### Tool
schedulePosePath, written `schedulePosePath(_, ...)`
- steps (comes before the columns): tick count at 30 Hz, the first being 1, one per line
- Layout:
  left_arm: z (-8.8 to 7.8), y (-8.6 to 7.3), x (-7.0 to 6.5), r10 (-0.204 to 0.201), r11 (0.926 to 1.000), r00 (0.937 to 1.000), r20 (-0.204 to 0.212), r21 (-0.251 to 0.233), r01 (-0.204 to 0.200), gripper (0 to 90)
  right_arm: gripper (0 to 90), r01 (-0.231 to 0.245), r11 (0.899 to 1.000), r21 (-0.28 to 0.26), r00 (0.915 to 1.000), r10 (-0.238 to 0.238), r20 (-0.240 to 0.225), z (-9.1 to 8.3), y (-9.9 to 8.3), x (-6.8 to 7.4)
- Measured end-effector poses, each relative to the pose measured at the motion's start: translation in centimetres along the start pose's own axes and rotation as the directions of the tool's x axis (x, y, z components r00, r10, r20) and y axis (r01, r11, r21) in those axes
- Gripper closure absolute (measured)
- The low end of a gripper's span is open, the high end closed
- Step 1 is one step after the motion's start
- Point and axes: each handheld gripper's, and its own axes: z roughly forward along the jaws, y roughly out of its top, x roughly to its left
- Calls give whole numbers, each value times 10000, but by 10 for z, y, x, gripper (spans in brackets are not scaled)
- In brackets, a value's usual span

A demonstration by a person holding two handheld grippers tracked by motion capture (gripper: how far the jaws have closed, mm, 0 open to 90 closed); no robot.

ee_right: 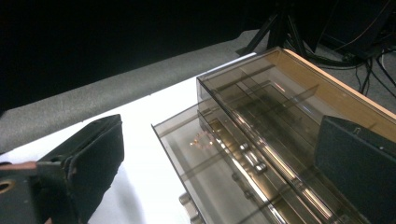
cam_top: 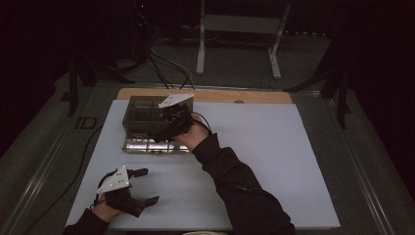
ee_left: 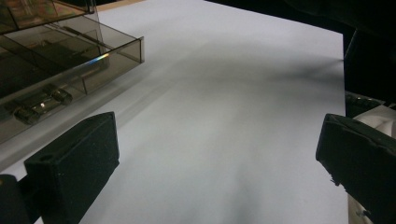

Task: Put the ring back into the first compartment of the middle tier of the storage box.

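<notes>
A person stands at the tabletop (cam_top: 274,161) with 2 tongs, 1 in each hand. There is 1 smoky clear plastic drawer box (cam_top: 142,115) near the far left of the white top, and its bottom drawer (cam_top: 154,146) is pulled out toward the person. The right tongs (cam_top: 169,122) reach over the box, just above that open drawer. Their jaws are spread wide with nothing between them, so I think they are there to push the drawer or to pick something out of it. In the right gripper view I can see a tiny pinkish thing (ee_right: 201,139) lying in the drawer, too small to name. The left tongs (cam_top: 142,186) wait low near the front left edge, well apart from the box. Their jaws are spread wide too and hold nothing, so that hand looks like it is just resting out of the way.
</notes>
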Motion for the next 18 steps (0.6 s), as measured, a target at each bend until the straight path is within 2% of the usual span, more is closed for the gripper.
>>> schedulePosePath(6, -1, -1, -1, 17, 10000, 10000, 29, -49, -17, 9, 17, -6, 10000, -78, 10000, 6, 33, -11, -4, -3)
schedulePosePath(11, -3, -1, 0, -7, 9999, 10000, 4, -125, 7, 9, 17, -127, 9998, -121, 9997, 129, 212, -30, -12, -10)
schedulePosePath(18, -3, -1, 0, 22, 9999, 10000, -6, -99, -22, 9, 17, -55, 9997, -244, 9993, 64, 372, -53, -25, -16)
